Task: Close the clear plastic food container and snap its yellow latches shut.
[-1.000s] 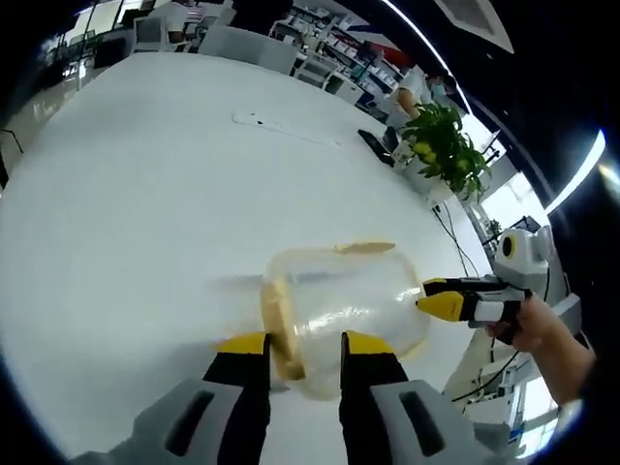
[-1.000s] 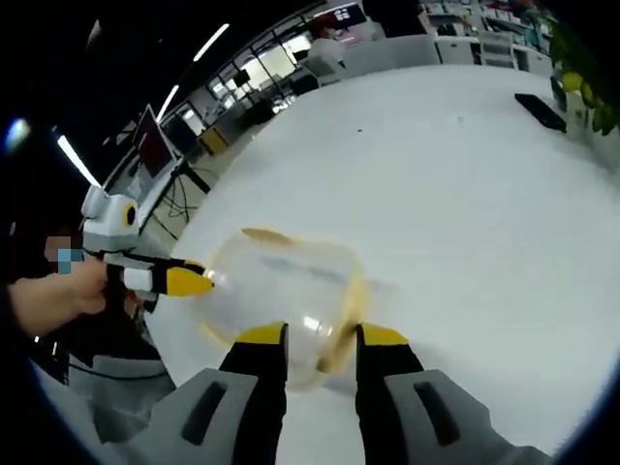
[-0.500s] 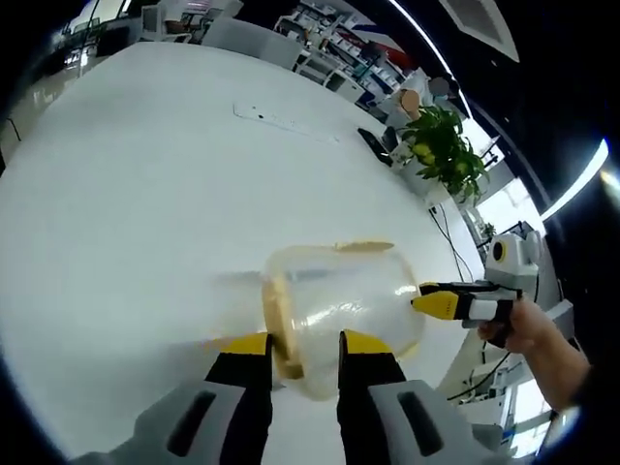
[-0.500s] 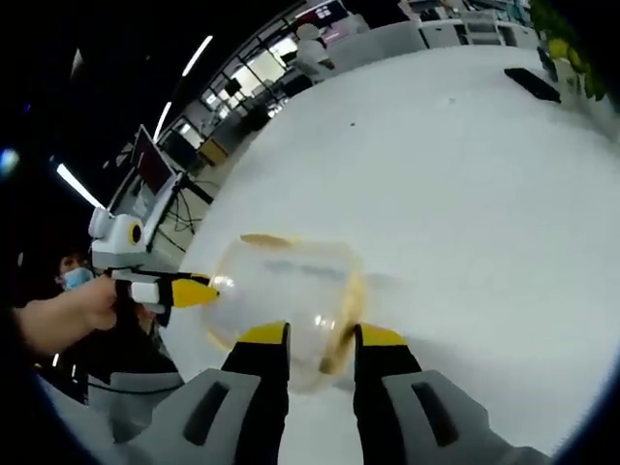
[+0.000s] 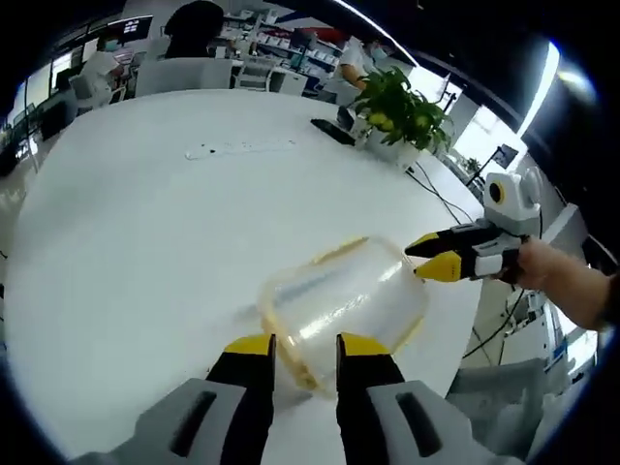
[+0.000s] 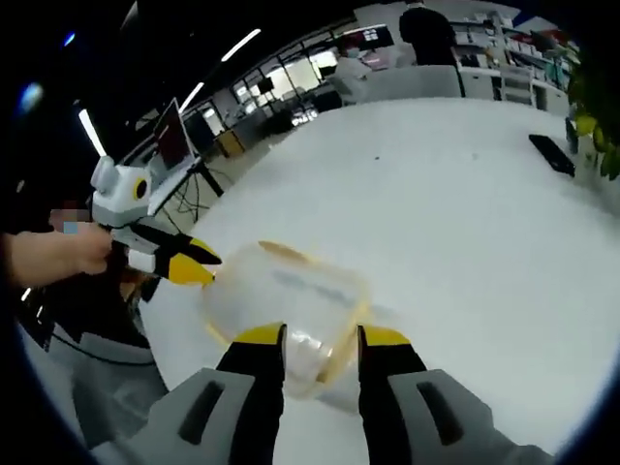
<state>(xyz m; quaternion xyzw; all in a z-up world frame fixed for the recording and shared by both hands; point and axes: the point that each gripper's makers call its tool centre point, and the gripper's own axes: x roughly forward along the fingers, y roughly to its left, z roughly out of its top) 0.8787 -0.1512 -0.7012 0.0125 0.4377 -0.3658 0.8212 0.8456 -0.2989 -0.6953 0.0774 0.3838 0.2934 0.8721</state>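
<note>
That clear plastic container looked empty and light to me, thin see-through walls with yellow trim around the lid edge, so I'd guess it would skate across the smooth white surface the second you pushed on one side only. It also looked a bit flexy and slick, so pinching the bare wall was never going to be the move; the yellow latch strips at the rim were the stiffer bits worth pressing on. It sat near the edge of the surface, lying tilted rather than flat as far as I could tell. You had your left claw spread with its yellow tips either side of the near yellow rim, not pinching anything. Your right claw was spread the same way at the opposite end of the container, tips just at the wall. In the left gripper view your right claw sat right at the far end, with your hand behind it. Whether any latch was already snapped, I couldn't tell.
</note>
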